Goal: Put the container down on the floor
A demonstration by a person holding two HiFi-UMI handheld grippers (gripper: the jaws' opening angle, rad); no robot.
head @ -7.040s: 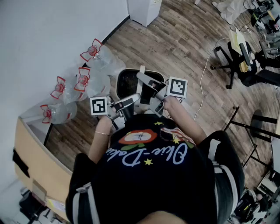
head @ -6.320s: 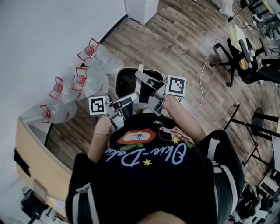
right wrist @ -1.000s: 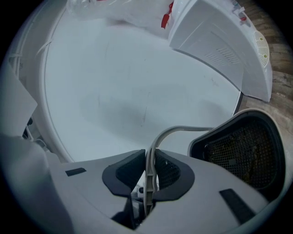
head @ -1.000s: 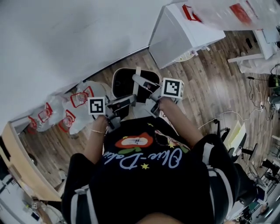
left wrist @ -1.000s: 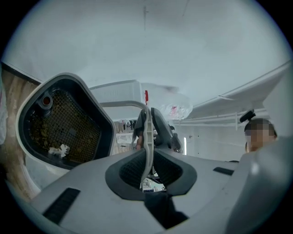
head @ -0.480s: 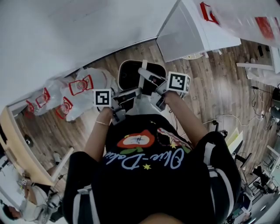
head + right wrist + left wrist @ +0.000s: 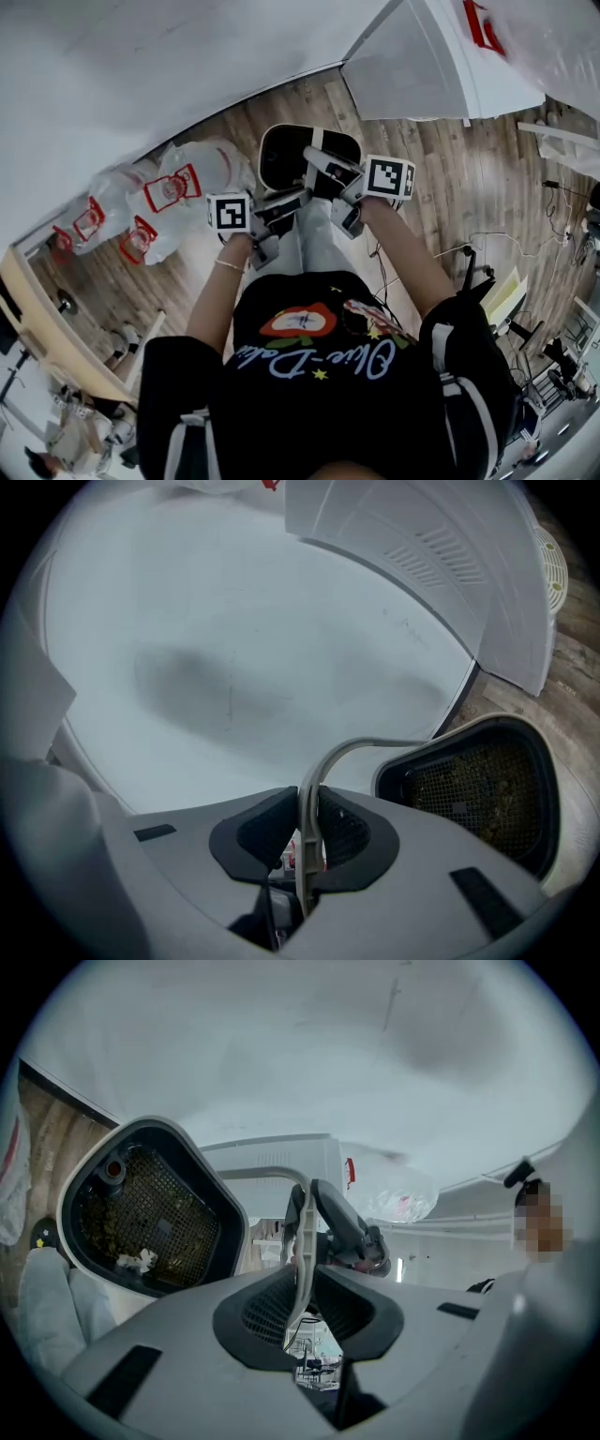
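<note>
The container (image 7: 271,148) is a white bin with a dark mesh-lined inside and a thin white bail handle (image 7: 299,1211). It hangs in front of the person, above the wooden floor near the wall. My left gripper (image 7: 298,1290) is shut on the handle, which runs up between its pads. My right gripper (image 7: 307,841) is shut on the same handle, with the bin's open mouth (image 7: 480,782) to its right. In the head view the left gripper (image 7: 279,203) and right gripper (image 7: 325,175) meet over the bin. Debris lies on the mesh (image 7: 141,1213).
Clear plastic bags with red print (image 7: 167,189) lie on the floor at the left by the white wall (image 7: 141,66). A white cabinet (image 7: 427,70) stands at the right behind the bin. A cable (image 7: 469,251) trails on the floor at the right.
The person has turned from the open floor toward the wall and the white cabinet. In the last second the bags shifted left in view. Both grippers keep hold of the handle.
</note>
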